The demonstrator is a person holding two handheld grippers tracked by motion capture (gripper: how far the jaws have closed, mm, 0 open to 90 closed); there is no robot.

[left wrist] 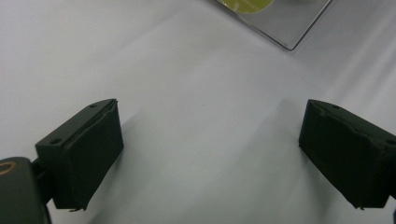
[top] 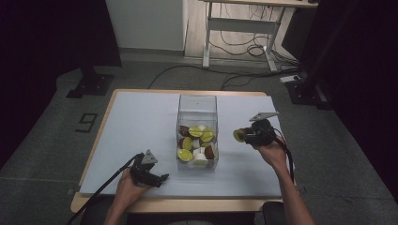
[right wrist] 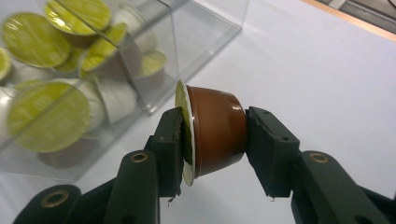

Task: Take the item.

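The right gripper [right wrist: 215, 140] has its jaws closed on a brown pod [right wrist: 217, 133], one on the foil lid and one on the base, so the pod lies sideways between them. It hangs just right of the clear box [top: 197, 105], below the rim, foil facing the box. The left gripper [top: 157, 178] rests near the surface's [top: 136, 122] front edge, jaws wide apart and empty. How many pods fill the box is hard to make out.

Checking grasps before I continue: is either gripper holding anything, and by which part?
The right gripper clamps a brown capsule end to end, one jaw on its green foil lid, the other on its base. The left gripper is open, holding nothing.
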